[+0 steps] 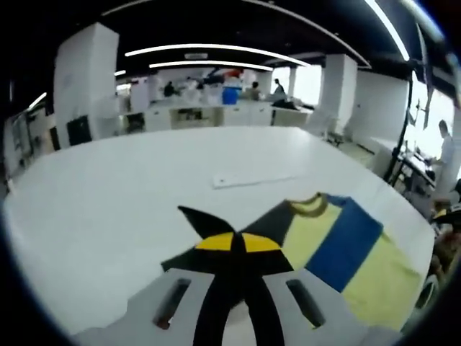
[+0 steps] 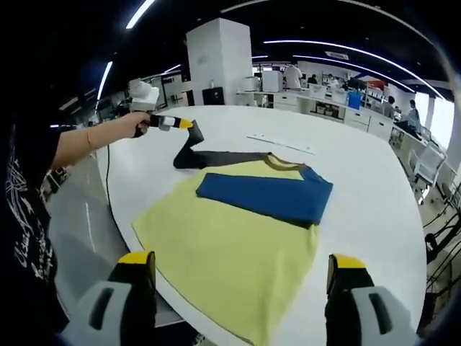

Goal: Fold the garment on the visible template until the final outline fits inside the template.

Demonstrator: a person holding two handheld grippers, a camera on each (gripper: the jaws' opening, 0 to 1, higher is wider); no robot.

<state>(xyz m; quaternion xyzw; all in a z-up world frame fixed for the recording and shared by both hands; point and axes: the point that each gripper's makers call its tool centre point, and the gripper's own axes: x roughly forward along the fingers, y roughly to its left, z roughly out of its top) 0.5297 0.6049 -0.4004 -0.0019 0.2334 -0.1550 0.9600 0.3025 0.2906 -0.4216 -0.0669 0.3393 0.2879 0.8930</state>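
The left tongs are clamping the garment's dark sleeve, lifting it off the white counter; the right tongs are hanging apart, gripping nothing; a pale strip is lying beyond the collar.

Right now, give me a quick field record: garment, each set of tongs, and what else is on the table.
garment: yellow T-shirt lying on the white table, blue sleeve folded across the chest
dark sleeve: lifted off the table
left tongs: shut on the dark sleeve's end, held in a person's hand
right tongs: open, over the shirt's hem, gripping nothing
other: flat white strip beyond the collar
template: cannot make out
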